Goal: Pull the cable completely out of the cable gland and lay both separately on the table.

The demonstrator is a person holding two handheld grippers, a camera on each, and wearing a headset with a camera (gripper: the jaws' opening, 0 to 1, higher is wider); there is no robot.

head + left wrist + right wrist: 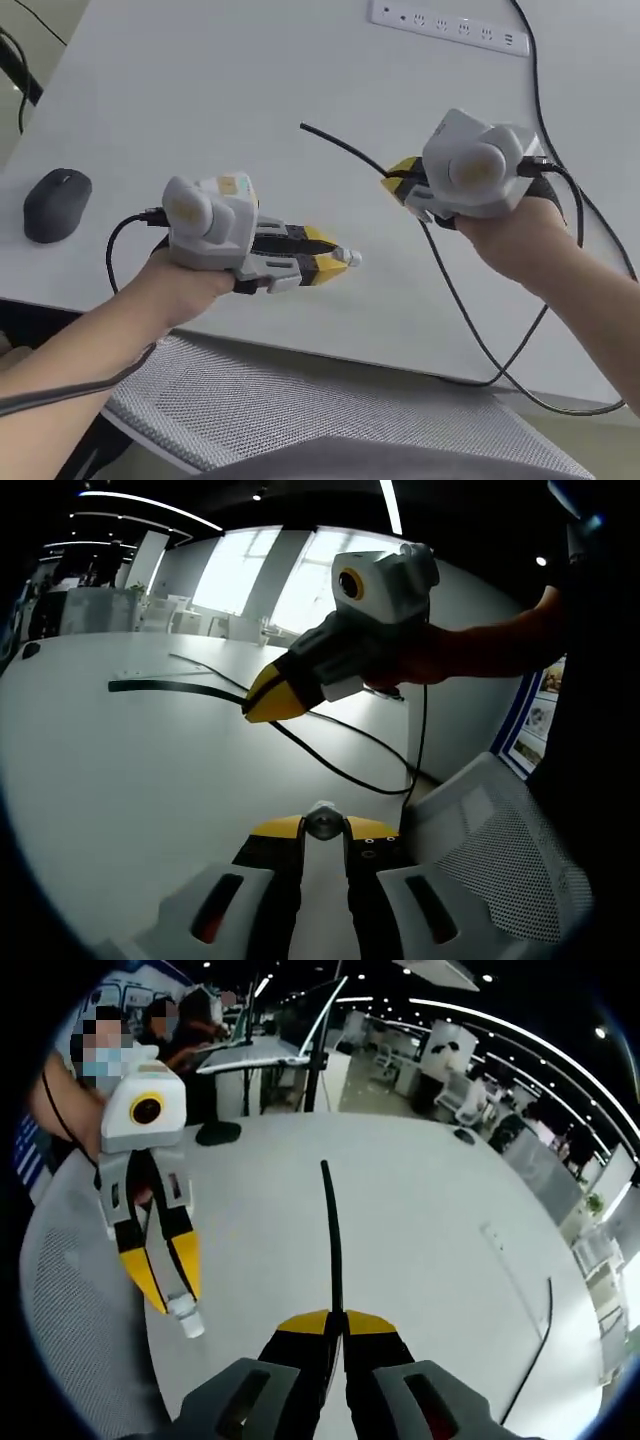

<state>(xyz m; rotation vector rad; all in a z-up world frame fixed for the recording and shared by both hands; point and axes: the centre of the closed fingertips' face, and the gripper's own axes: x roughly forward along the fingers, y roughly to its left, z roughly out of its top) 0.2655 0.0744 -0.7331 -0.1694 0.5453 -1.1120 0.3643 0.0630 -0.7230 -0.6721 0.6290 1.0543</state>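
Note:
My left gripper point(338, 261) is held above the white table's near edge, shut on a small pale cable gland point(352, 258). The gland point(322, 821) sits pinched at the jaw tips in the left gripper view. My right gripper point(393, 181) is up at the right, shut on a thin black cable point(340, 146). The cable's free end sticks out to the left, in the air and apart from the gland. In the right gripper view the cable point(331, 1230) runs straight ahead from the closed jaws, and the left gripper point(170, 1285) with the gland point(188, 1318) is at the left.
A dark mouse point(56, 203) lies at the table's point(200, 90) left. A white power strip point(447, 26) lies at the far edge. Black leads point(480, 340) trail off the table's right front. A grey mesh chair point(330, 410) stands below the near edge.

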